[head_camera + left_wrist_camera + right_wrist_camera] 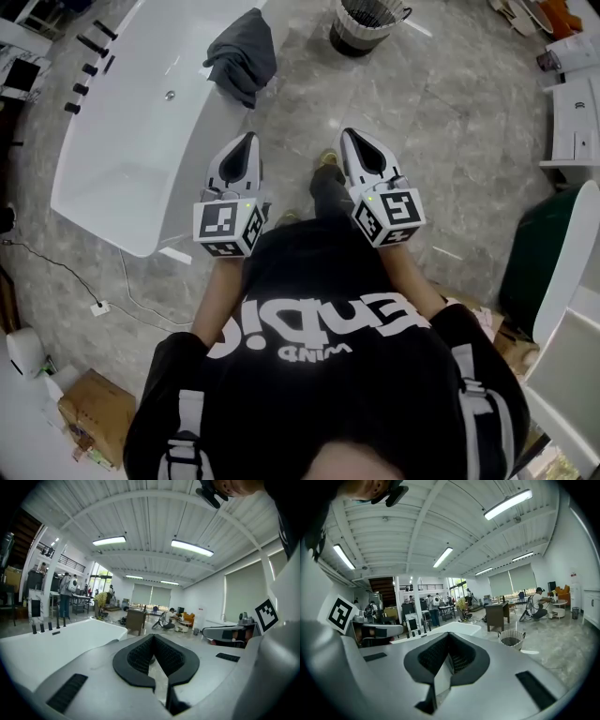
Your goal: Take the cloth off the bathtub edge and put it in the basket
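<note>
A dark grey cloth [242, 52] hangs crumpled over the right edge of the white bathtub [122, 141], ahead and a little left of me. The round wire basket [366, 23] stands on the floor farther ahead to the right; the right gripper view has the basket [511, 639] beyond the jaws. My left gripper [247, 141] and right gripper [352, 137] are held side by side at chest height, short of the cloth, pointing forward. On each the jaws are shut with nothing between them. The left gripper view shows the closed left gripper [152, 638] with the bathtub [51, 641] to its left.
Black tap fittings [89, 61] line the tub's far left rim. A white cabinet [574, 122] and a dark green object [539, 253] stand at the right. A cardboard box [94, 412] and a cable [56, 267] lie at the lower left. People work far off in the hall.
</note>
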`<state>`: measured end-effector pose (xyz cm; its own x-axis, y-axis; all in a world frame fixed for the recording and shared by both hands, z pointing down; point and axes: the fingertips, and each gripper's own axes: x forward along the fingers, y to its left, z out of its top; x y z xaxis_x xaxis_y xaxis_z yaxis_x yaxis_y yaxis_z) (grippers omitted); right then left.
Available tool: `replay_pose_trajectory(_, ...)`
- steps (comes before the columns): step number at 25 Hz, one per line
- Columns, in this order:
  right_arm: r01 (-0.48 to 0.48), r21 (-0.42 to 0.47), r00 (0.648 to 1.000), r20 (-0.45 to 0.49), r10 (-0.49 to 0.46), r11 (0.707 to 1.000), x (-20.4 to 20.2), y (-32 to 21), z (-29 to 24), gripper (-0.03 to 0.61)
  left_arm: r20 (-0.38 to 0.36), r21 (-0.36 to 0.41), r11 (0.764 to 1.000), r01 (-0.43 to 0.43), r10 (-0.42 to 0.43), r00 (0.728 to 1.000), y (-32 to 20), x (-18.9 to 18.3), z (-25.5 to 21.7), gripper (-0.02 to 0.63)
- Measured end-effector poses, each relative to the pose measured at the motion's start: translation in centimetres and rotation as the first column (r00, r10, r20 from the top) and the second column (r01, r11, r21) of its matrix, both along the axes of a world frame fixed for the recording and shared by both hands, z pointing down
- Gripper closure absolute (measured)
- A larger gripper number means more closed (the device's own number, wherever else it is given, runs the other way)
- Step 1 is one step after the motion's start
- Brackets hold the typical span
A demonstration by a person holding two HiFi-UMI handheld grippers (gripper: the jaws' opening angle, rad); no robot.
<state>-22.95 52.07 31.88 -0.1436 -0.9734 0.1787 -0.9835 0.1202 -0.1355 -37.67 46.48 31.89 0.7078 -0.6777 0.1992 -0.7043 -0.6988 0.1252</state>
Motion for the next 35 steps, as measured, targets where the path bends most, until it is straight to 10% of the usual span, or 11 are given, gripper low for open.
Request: replay_pose_trajectory(35, 0.308, 0.013, 0.948, 0.078, -0.308, 0.951, 12.7, -41.5, -0.8, 0.566, -0.025, 0.014, 0.953, 0.304, -0.303, 0.953, -36.3, 11.0, -3.2, 0.601)
